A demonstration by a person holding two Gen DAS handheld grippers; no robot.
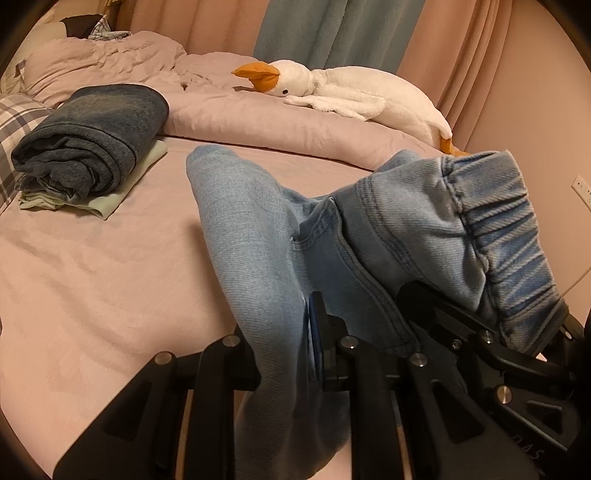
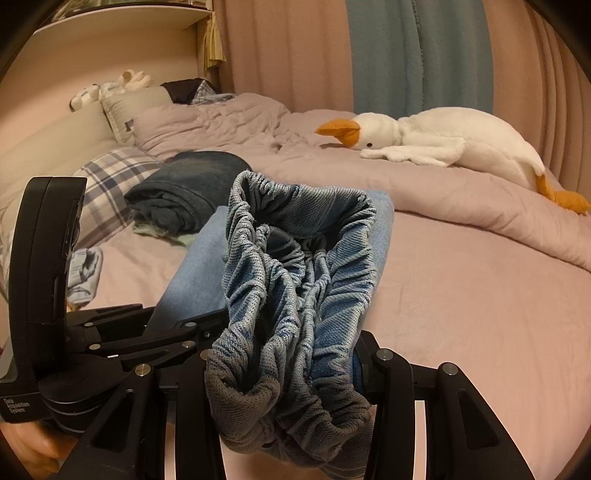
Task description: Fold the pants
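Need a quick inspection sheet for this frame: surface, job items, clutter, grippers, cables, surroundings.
Surface: bed with pink sheet, lightly wrinkled; bunched duvet across the far side.
Job's things: light blue jeans lifted off the sheet, elastic waistband bunched, legs trailing onto the bed.
Clutter: folded dark jeans stacked on a pale green garment; plush goose; plaid pillow; small crumpled cloth.
Grippers: left gripper shut on a denim fold; right gripper shut on the waistband.
Cables: thin white cord at the wall, partly visible.
Surroundings: pink and blue curtains, wall socket, shelf.
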